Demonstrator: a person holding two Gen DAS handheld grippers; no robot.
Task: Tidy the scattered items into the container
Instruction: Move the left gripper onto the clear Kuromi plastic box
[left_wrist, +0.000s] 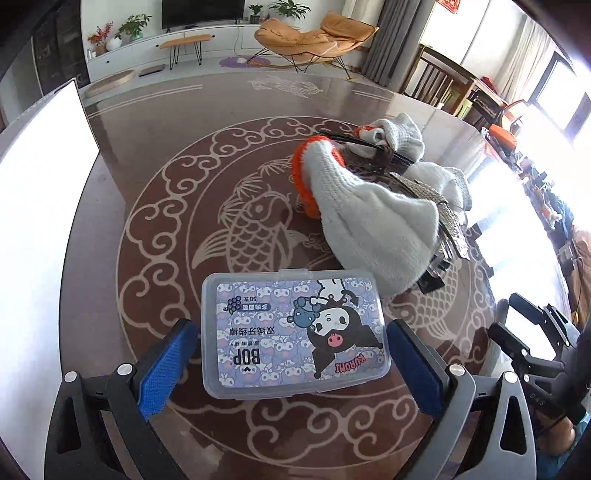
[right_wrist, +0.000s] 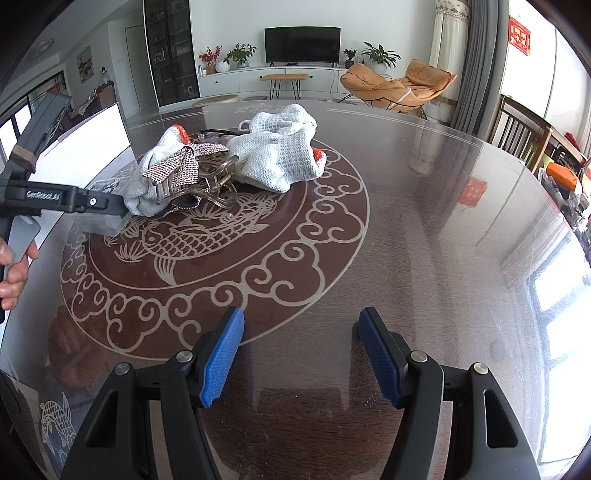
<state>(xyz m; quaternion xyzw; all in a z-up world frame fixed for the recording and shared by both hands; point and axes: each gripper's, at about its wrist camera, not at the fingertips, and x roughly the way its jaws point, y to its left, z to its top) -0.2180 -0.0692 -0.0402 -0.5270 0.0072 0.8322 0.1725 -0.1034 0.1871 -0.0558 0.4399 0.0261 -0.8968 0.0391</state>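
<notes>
**Box between the blue pads, gloves piled behind**

A clear plastic box (left_wrist: 295, 332) lies flat on the tabletop (left_wrist: 155, 229), lid shut. Its sticker reads "BOP" and "KUROMI", with a cartoon on it. The left gripper (left_wrist: 291, 363) is spread wide, one blue pad on each side of the box, not squeezing it.

Just behind the box sits a heap: white knit gloves (left_wrist: 369, 221) with orange cuffs, a sparkly bow clip (right_wrist: 181, 166) and a clear claw clip (right_wrist: 218, 188).

The right gripper (right_wrist: 301, 356) is also spread apart and holds nothing, over bare tabletop with lots of room around it. The left tool's side reads "GenRobot.AI".
</notes>
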